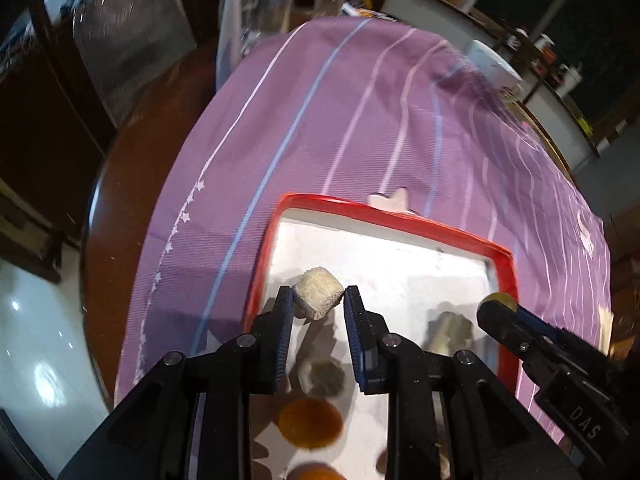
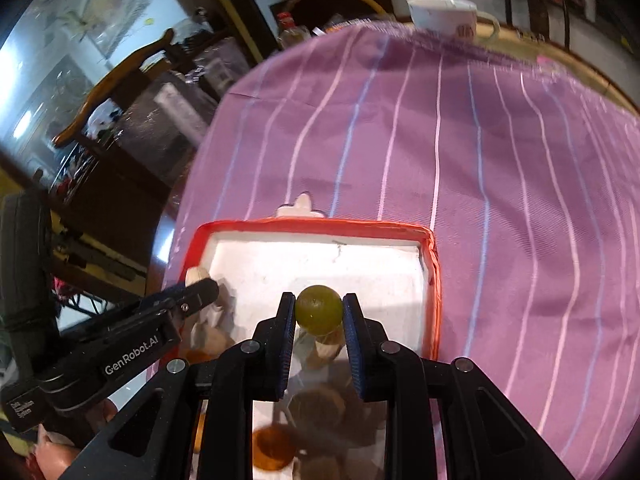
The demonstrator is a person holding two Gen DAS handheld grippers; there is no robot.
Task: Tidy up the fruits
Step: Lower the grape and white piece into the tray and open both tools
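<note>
- The left gripper (image 1: 319, 300) has its fingers closed narrowly on a pale, rough, blocky fruit (image 1: 318, 297), which sits pinched between the two blue pads above the near-left part of the tray.
- The right gripper (image 2: 319, 307) is clamped on a round green fruit (image 2: 319, 308), held between its pads over the middle of the tray.
- Only the left wrist view shows the pale fruit plainly; in the right wrist view just a pale end of it peeks past the tip of the left gripper at the tray's left rim.
- In the left wrist view the right gripper comes in from the right, over the tray's right rim, with only a yellowish sliver of the green fruit showing at its tip.
- The tray (image 1: 394, 222) is white inside with a red rim and lies on a purple striped cloth (image 1: 340, 120).
- On the tray floor near the grippers lie an orange fruit (image 1: 311, 423), a second orange one at the near edge, and some duller fruits in shadow that I cannot identify.
- A small white star-shaped piece (image 2: 301, 207) lies on the cloth, touching the tray's far rim.
- A white cup (image 2: 446, 16) stands at the far edge of the cloth; the right wrist view shows its handle and a red mark, while the left wrist view shows it blurred at far right.
- The left wrist view alone shows the brown round table (image 1: 132, 152) left of the cloth.
</note>
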